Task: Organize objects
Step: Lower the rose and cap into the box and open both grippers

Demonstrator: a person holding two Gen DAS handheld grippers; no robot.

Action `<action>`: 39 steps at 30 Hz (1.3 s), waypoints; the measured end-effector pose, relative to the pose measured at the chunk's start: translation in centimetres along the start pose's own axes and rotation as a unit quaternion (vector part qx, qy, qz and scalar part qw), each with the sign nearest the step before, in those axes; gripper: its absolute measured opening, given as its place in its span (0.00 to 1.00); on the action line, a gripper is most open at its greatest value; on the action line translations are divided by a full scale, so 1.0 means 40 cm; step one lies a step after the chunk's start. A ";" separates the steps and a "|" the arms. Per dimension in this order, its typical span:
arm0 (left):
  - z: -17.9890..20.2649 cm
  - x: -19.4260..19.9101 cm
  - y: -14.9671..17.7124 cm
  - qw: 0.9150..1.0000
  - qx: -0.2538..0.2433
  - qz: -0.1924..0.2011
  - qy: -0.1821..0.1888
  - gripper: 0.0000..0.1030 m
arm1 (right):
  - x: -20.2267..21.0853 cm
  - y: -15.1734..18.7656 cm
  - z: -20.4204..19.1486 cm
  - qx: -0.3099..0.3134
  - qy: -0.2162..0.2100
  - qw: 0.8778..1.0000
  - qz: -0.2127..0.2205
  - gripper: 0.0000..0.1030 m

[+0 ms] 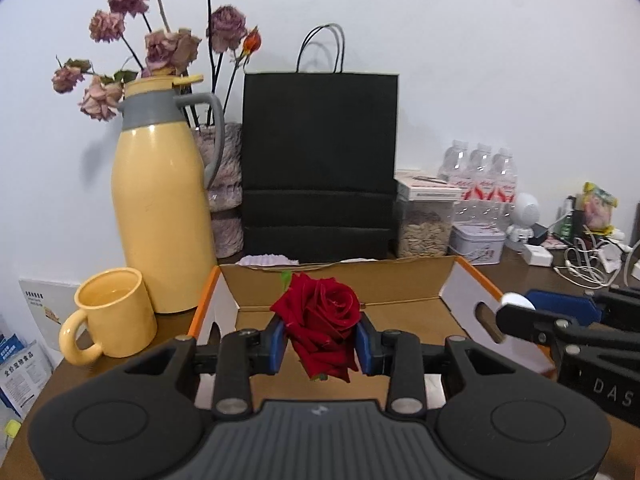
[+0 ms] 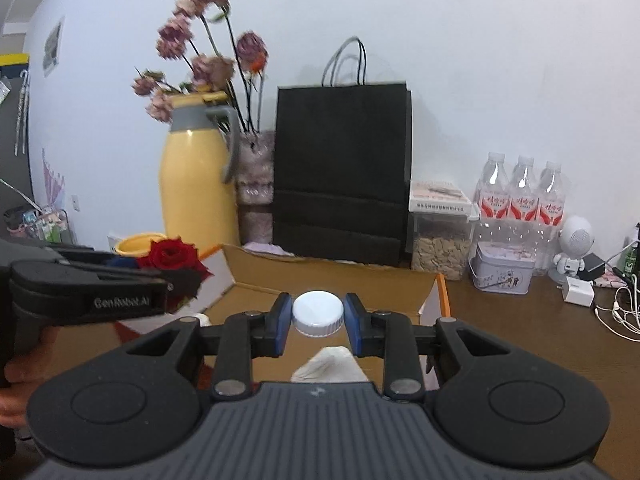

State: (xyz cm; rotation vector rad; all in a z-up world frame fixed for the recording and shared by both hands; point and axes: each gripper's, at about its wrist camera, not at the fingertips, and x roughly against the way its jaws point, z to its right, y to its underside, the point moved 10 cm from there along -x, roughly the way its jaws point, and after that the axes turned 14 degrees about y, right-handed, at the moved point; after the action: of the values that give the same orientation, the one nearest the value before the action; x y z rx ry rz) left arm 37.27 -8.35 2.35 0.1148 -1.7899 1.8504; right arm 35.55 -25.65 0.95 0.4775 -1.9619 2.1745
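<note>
A red rose head [image 1: 320, 320] sits between the blue pads of my left gripper [image 1: 322, 342], which is shut on it above an open cardboard box [image 1: 340, 280]. In the right wrist view the same rose [image 2: 172, 258] shows at the left, in the other gripper's fingers. My right gripper [image 2: 317, 322] is shut on a white ribbed bottle cap [image 2: 318, 312]; what the cap belongs to is hidden below. The box [image 2: 332, 286] lies just beyond it. The right gripper's fingers [image 1: 532, 316] reach in at the right of the left wrist view, holding the white cap [image 1: 516, 302].
A yellow thermos [image 1: 160, 208] and yellow mug [image 1: 112, 316] stand left of the box. Behind are a vase of dried flowers [image 1: 224, 184], a black paper bag [image 1: 320, 164], a seed container [image 1: 426, 220], water bottles [image 2: 520, 196], a tin [image 2: 502, 266] and cables [image 2: 620, 312]. A hand [image 2: 16, 392] holds the left gripper.
</note>
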 end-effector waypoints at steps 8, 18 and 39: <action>-0.046 -0.061 0.015 1.000 0.010 -0.018 -0.002 0.32 | -0.096 0.048 0.032 -0.005 0.003 0.999 -0.047 0.28; -0.065 -0.075 0.019 0.999 0.010 -0.005 -0.032 1.00 | -0.106 0.061 0.014 0.021 0.011 0.999 -0.046 0.98; -0.025 0.069 0.003 0.999 0.005 0.031 -0.024 1.00 | 0.044 0.009 0.027 0.012 0.029 1.000 0.004 1.00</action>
State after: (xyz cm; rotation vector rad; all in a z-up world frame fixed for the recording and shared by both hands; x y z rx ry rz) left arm 35.21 -6.50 3.34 0.1078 -1.8361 1.9153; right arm 33.90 -26.92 1.32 0.4061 -1.9132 2.1950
